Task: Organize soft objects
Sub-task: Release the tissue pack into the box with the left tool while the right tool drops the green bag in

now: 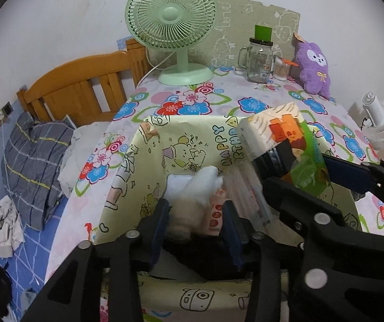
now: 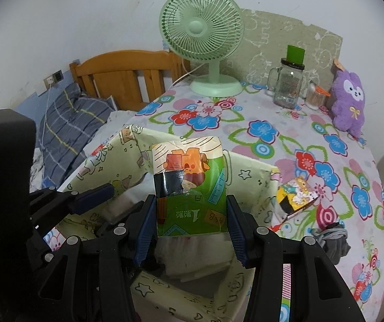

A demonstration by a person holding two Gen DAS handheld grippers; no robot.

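Tissue pack (image 2: 192, 179), light and squashy, is clamped across its lower sides by right hand-held gripper (image 2: 192, 228); left hand-held gripper (image 1: 196, 222) is released around white plush (image 1: 192, 196).

Tissue pack (image 2: 192, 185) — glossy printed plastic film. Box (image 1: 138, 171) — smooth printed paper lining. Tablecloth (image 2: 285, 145): matt flowered cloth. Fan (image 1: 172, 16): smooth plastic. Headboard (image 1: 84, 86): varnished wood. Jar (image 1: 257, 61): clear glass.

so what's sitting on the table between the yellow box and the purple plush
Only bare flowered tablecloth lies between the yellow box and the purple plush; nothing stands on that stretch. The right wrist view shows it best.
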